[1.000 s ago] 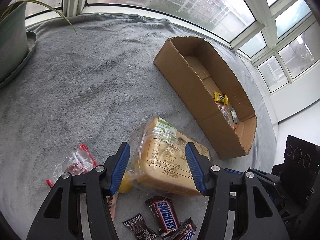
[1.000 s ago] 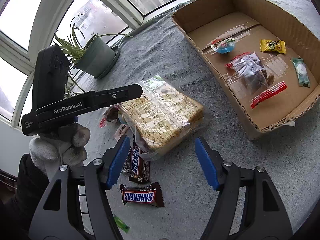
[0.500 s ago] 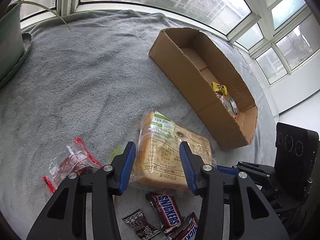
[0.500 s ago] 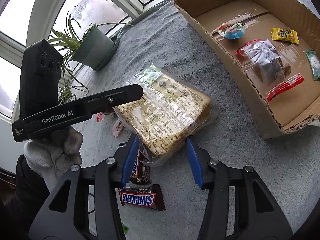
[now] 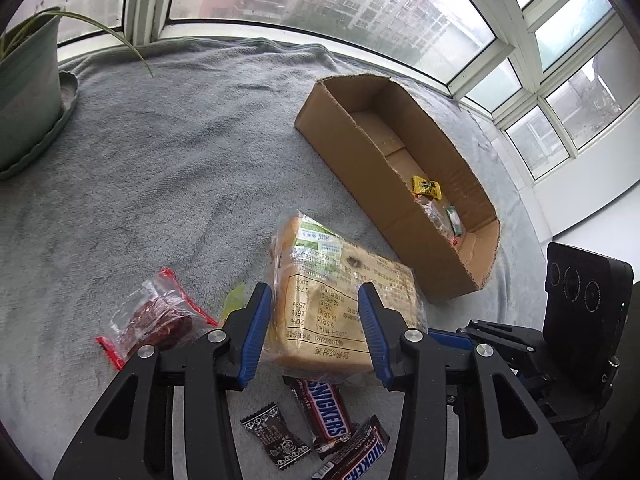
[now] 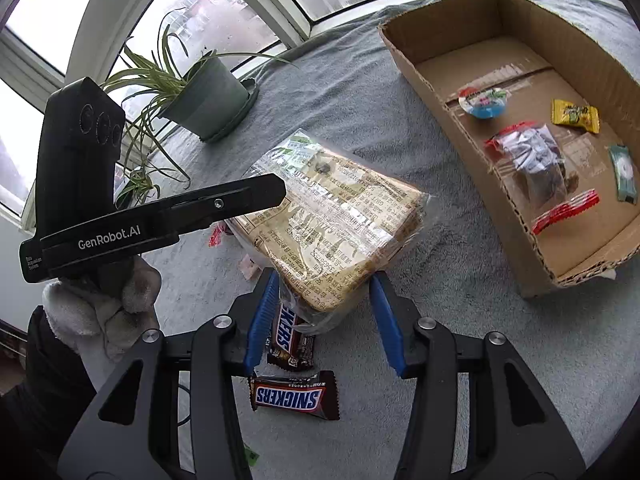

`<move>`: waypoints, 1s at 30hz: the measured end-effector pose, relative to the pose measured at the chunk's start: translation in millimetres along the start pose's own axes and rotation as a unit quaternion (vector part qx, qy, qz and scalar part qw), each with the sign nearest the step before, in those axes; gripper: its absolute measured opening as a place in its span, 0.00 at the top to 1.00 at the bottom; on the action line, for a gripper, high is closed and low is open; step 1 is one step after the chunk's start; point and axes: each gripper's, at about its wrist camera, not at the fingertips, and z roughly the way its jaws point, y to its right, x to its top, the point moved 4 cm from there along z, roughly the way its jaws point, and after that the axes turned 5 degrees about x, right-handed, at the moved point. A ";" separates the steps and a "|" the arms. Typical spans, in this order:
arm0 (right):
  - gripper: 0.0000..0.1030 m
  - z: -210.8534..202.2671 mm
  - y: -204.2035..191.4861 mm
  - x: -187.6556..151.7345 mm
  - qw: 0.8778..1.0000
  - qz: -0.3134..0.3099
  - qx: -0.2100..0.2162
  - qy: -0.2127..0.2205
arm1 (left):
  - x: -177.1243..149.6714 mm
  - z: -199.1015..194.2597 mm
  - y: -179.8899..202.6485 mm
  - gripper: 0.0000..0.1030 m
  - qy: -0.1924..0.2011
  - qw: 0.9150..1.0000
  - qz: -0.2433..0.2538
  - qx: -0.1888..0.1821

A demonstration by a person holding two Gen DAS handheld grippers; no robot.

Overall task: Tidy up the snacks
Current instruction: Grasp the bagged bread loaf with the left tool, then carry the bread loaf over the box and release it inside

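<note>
A clear-wrapped bag of sliced bread [image 5: 340,292] [image 6: 332,224] is held between both grippers, lifted a little above the grey blanket. My left gripper [image 5: 314,330] is shut on one end of the bag. My right gripper [image 6: 324,316] is shut on the other end. An open cardboard box [image 5: 348,148] [image 6: 448,92] lies beyond, holding several small snacks. Snickers bars [image 5: 326,420] [image 6: 294,396] and a dark candy [image 5: 276,436] lie under the bag. A red-edged clear packet [image 5: 156,320] lies to the left.
A potted plant in a green pot [image 5: 24,92] [image 6: 208,96] stands at the blanket's edge by the windows. The left gripper's body [image 6: 132,224] reaches in from the left in the right wrist view. The right gripper's body [image 5: 560,340] shows at the right in the left wrist view.
Both grippers have closed their jaws onto the ends of the bread bag. The bag has lifted off the blanket and the Snickers bars beneath it show more.
</note>
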 end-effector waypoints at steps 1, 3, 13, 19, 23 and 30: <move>0.52 -3.3 -1.7 1.8 1.000 -0.003 -0.001 0.004 | 0.9 -3.2 0.6 0.58 0.004 1.000 -0.001 -0.001; 0.52 -10.1 -4.1 5.5 1.000 -0.009 -0.003 0.010 | 2.8 -9.6 3.5 0.58 0.013 1.000 0.003 -0.003; 0.52 -51.4 -7.2 25.5 0.998 -0.036 -0.022 0.053 | 25.7 -32.3 30.5 0.58 0.055 0.998 0.019 -0.016; 0.52 -71.2 4.0 38.5 0.996 -0.043 -0.044 0.070 | 39.8 -30.4 52.4 0.58 0.065 0.997 0.035 -0.025; 0.52 -85.3 17.9 45.8 0.995 -0.037 -0.054 0.081 | 50.4 -24.5 68.7 0.58 0.068 0.996 0.043 -0.032; 0.52 -103.3 43.6 57.5 0.991 -0.036 -0.085 0.092 | 68.6 -6.2 99.0 0.58 0.067 0.995 0.062 -0.039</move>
